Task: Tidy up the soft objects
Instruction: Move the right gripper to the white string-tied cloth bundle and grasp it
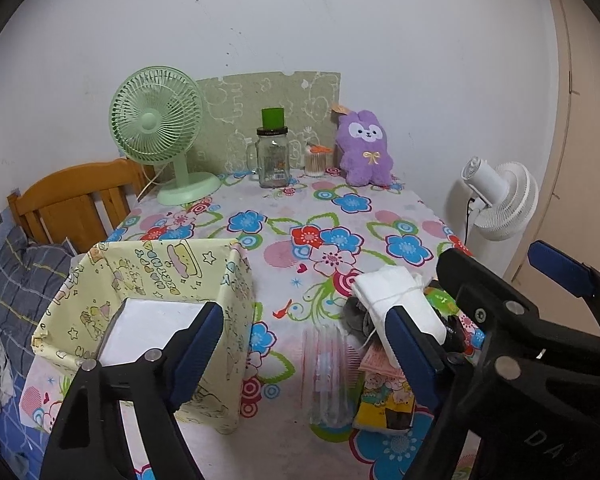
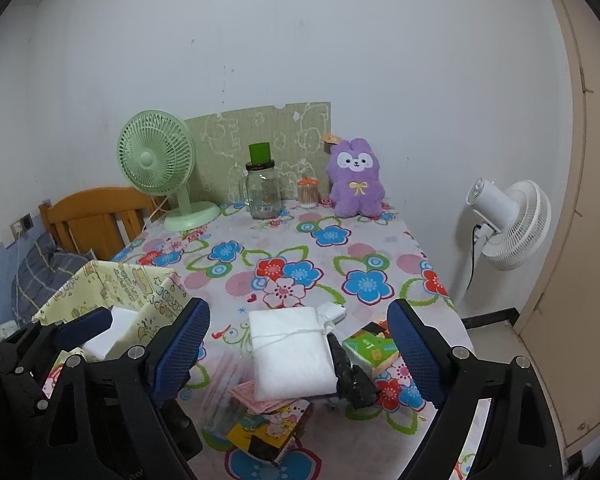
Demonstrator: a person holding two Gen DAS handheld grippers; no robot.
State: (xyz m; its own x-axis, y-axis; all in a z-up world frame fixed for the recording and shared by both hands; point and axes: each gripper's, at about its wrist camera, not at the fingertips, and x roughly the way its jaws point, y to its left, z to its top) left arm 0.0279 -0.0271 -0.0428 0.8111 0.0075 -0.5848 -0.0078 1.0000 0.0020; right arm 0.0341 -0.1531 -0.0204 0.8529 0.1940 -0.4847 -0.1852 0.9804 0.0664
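Note:
A white folded cloth bundle tied with string [image 2: 290,350] lies on a small pile at the table's near edge; it also shows in the left wrist view [image 1: 396,300]. A yellow patterned fabric box [image 1: 156,292] stands at the near left with something white inside [image 1: 152,328]; it also shows in the right wrist view [image 2: 112,292]. A purple plush rabbit [image 1: 364,146] sits at the back by the wall, as in the right wrist view [image 2: 354,178]. My left gripper [image 1: 304,344] is open, between box and pile. My right gripper [image 2: 296,344] is open, its fingers either side of the bundle.
The floral tablecloth [image 2: 320,256] covers the table. At the back stand a green fan [image 1: 160,128], a glass jar with a green cup on it [image 1: 272,156] and a cotton-swab pot [image 1: 316,160]. A clear plastic tube [image 1: 328,376], a tissue pack [image 2: 374,346] and printed packets lie by the bundle. A white fan [image 2: 508,220] stands right.

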